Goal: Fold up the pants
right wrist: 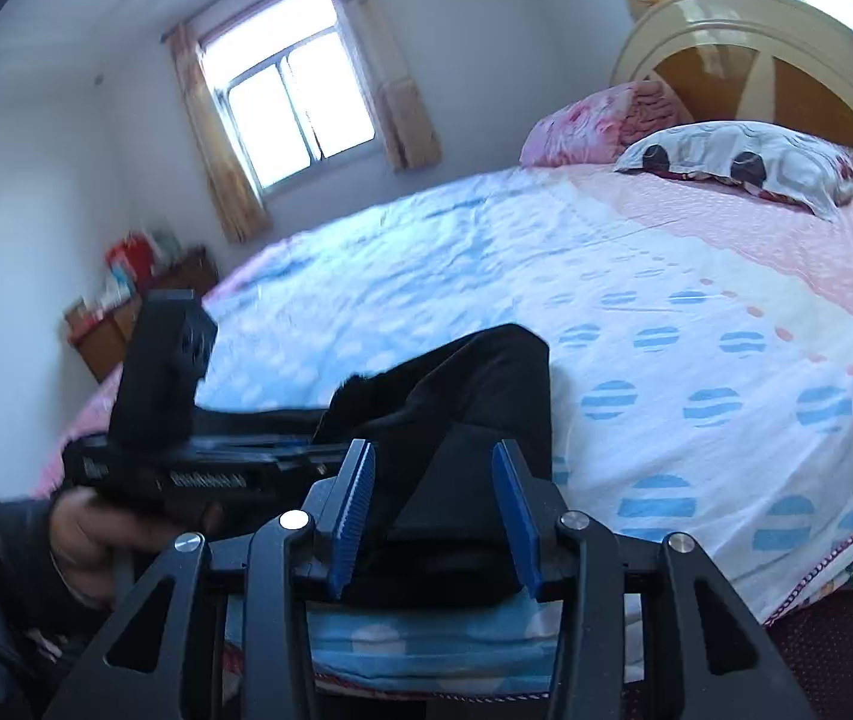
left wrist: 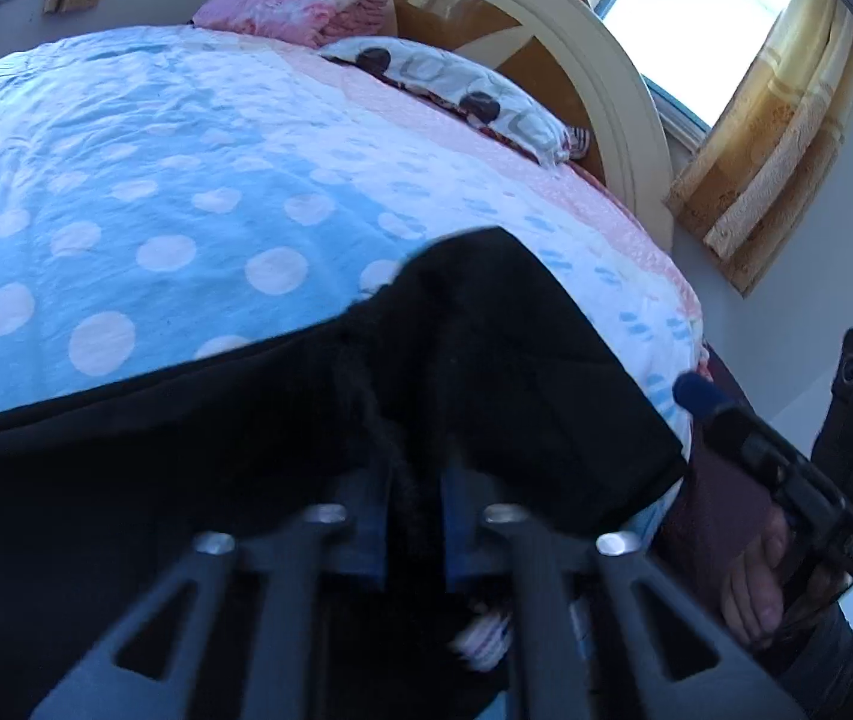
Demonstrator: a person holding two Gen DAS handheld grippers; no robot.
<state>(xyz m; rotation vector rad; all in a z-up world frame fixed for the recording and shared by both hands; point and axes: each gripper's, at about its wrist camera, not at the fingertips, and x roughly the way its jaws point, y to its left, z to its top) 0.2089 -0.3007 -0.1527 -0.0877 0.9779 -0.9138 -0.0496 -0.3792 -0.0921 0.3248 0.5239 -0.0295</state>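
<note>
Black pants (left wrist: 486,372) lie on the bed near its front edge, with one end raised. My left gripper (left wrist: 414,468) is shut on the black pants fabric, which bunches between its blue pads and covers their tips. In the right wrist view the pants (right wrist: 486,384) show as a folded dark mound. My right gripper (right wrist: 435,480) is open, its blue pads (right wrist: 354,492) standing wide on either side of the near pants edge without clamping it. The left gripper's body (right wrist: 186,468) shows at left, held by a hand.
The bed has a blue and pink dotted sheet (left wrist: 156,180). A pink pillow (left wrist: 288,6) and a patterned pillow (left wrist: 456,90) lie by the rounded headboard (left wrist: 606,90). Curtained windows (right wrist: 288,114) and a wooden cabinet (right wrist: 126,312) stand beyond the bed.
</note>
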